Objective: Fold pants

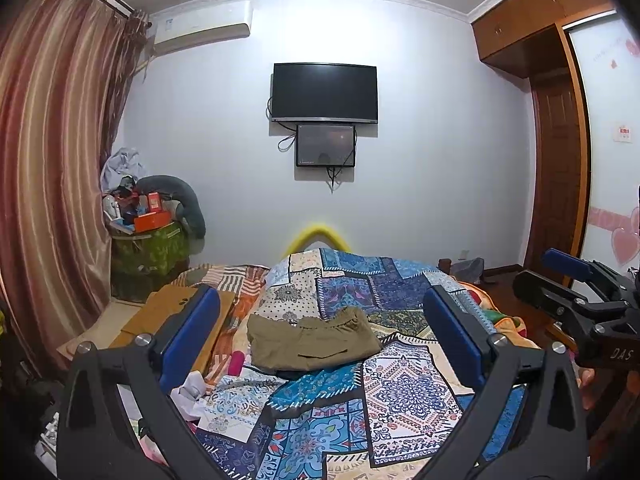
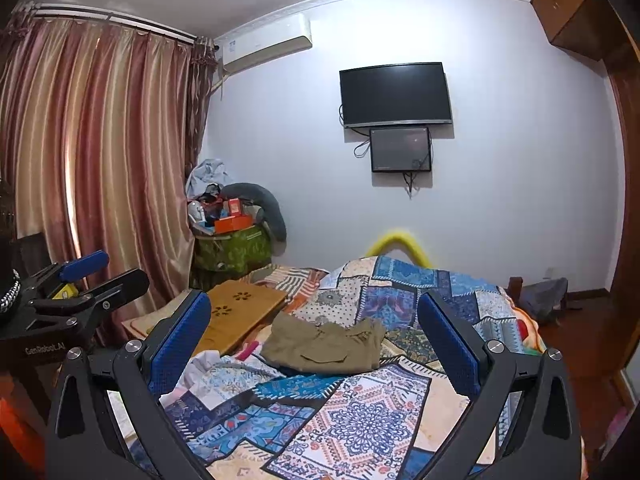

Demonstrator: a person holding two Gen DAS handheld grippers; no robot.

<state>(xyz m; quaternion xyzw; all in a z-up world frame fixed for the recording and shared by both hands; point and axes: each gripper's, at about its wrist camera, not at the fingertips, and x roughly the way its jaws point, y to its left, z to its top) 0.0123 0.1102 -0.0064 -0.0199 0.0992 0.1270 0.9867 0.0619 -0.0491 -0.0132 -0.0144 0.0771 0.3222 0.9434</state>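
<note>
Olive pants (image 1: 312,342) are lying folded into a compact bundle on the patchwork quilt (image 1: 404,396), mid-bed, waistband toward the far wall. Left gripper (image 1: 320,344) is hovering above the quilt, clear of the cloth, jaws spread wide and holding nothing. Right gripper (image 2: 316,344) is doing likewise, fingers parted and empty. Wooden lap tray (image 2: 236,312) is sitting left of the pants.

both views are evenly lit by soft, cool indoor light, giving the wall (image 1: 420,152) a bluish cast. the television (image 1: 324,93) throws a faint shadow toward 5 o'clock. the curtain (image 2: 96,140) shows pale sheen in its folds. fisheye bending is strong at the rims, with black vignetting in the corners, heaviest at 2 o'clock in the left view. focus is slightly soft overall.
</note>
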